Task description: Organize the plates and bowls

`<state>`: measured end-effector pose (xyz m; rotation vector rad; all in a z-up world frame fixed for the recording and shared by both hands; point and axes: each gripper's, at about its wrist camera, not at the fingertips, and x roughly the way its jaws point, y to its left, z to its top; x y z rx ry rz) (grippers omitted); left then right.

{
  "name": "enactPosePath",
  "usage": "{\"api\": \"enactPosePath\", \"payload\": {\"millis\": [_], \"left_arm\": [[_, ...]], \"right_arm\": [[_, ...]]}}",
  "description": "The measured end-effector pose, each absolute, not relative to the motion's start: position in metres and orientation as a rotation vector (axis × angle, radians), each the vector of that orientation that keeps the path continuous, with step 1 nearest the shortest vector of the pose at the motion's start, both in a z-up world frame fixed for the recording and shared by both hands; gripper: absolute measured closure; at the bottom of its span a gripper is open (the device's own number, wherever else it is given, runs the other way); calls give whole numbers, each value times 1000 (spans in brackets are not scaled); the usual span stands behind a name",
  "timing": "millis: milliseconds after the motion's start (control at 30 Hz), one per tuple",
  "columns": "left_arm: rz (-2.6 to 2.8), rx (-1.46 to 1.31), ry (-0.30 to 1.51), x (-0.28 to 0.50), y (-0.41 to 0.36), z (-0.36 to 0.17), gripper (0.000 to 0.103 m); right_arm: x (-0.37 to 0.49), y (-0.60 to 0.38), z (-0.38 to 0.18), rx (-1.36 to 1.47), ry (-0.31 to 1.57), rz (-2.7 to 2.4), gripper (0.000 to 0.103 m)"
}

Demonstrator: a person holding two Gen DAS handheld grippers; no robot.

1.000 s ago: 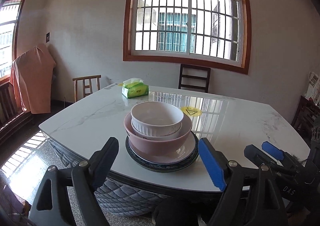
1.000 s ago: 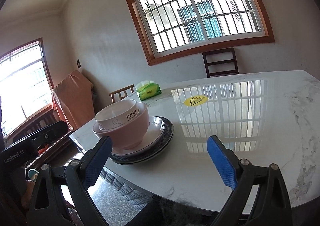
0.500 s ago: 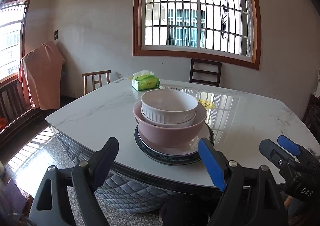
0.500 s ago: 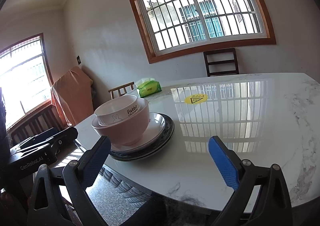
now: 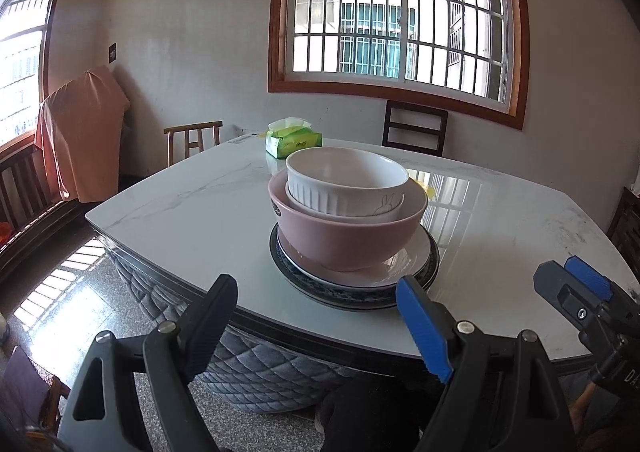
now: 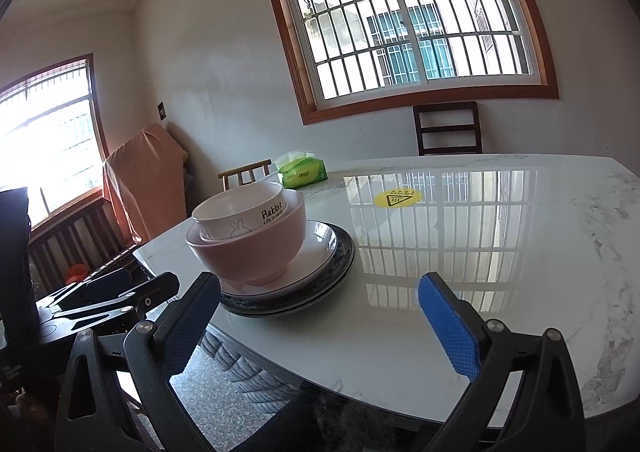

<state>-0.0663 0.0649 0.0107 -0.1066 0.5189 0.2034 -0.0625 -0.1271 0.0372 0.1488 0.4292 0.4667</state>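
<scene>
Just ahead of the spread, empty left hand-held gripper (image 5: pixel 316 316), a white ribbed ceramic bowl (image 5: pixel 346 182) nests in a pink bowl (image 5: pixel 348 232) on stacked plates (image 5: pixel 404 276); stacking looks done. The right hand-held gripper (image 6: pixel 320 316) is also spread and empty.

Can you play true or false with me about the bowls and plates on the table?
1. The white bowl sits inside the pink bowl. True.
2. The pink bowl stands straight on the table. False: it stands on a white plate, which lies on a dark-rimmed plate.
3. The left gripper is holding the pink bowl. False: its jaws are open and short of the stack, holding nothing.
4. A green tissue pack lies on the table behind the stack. True.
5. The white bowl has a cat drawn on it. False: it shows a rabbit and the word "Rabbit".
6. The right gripper has open, empty jaws. True.
</scene>
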Motion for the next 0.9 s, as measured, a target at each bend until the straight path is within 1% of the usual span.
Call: {"api": "enactPosePath", "payload": {"millis": [767, 900], "left_arm": [[206, -88, 550, -62, 63, -1, 19], [204, -80, 545, -62, 61, -2, 16]], "right_arm": [[-60, -126, 31, 153, 459, 474, 3], [-59, -127, 30, 155, 469, 472, 3]]}}
